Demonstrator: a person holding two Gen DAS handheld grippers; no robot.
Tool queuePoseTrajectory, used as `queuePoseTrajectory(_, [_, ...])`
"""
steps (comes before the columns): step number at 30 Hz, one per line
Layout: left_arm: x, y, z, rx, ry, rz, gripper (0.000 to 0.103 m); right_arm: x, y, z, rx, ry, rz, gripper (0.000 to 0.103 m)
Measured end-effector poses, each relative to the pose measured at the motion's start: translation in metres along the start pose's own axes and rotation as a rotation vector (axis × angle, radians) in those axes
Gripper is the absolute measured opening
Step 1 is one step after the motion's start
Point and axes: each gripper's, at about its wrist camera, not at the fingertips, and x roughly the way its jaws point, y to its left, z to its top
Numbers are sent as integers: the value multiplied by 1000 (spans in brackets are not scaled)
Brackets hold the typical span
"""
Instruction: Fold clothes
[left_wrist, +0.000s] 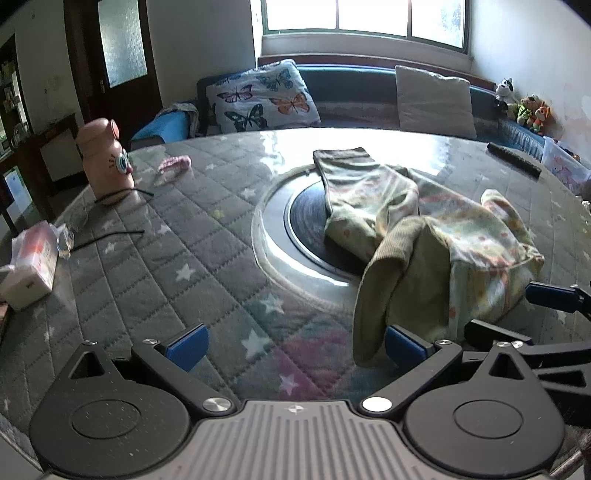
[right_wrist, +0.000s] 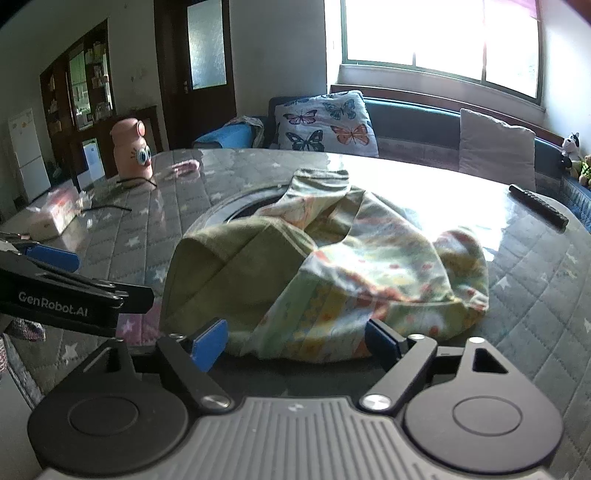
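Left gripper (left_wrist: 293, 347), bottom of the left wrist view: jaws wide apart, nothing held; olive hem of the garment hangs just beside its right blue pad (left_wrist: 404, 345). Right gripper (right_wrist: 295, 341), bottom of the right wrist view: jaws spread wide, bunched cloth between the pads, not pinched. "GenRobot.AI" in white on the black arm at left of that view. Crumpled pale green floral-print garment with olive lining (right_wrist: 332, 266) lies centre frame on the grey star-quilted desk (left_wrist: 155, 258), partly over a round dark inset. Left edge: tissue pack (left_wrist: 31, 264), writing unreadable. Upper left: pink cartoon-eyed bottle (left_wrist: 105, 162). Upper right: black remote (left_wrist: 513, 159).
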Motion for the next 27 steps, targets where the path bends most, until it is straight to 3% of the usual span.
queuePoseTrajectory(7, [-10, -3, 27, 34, -69, -6, 102, 3, -14, 23, -14, -26, -15, 75])
queuePoseTrajectory(10, [-6, -8, 46, 54, -90, -25, 101, 13, -27, 33, 1, -26, -26, 67])
queuePoseTrajectory(14, [7, -19, 72, 90, -109, -46, 91, 30, -50, 49, 35, -19, -48, 57])
queuePoseTrajectory(20, [48, -52, 103, 200, -72, -131, 84, 63, -91, 74, 104, 9, -43, 43])
queuePoseTrajectory(25, [89, -82, 118, 289, -18, -168, 72, 97, -117, 94, 134, 40, -9, 35])
queuePoseTrajectory(27, [105, -93, 122, 324, 5, -179, 63, 112, -121, 100, 125, 56, 9, 35])
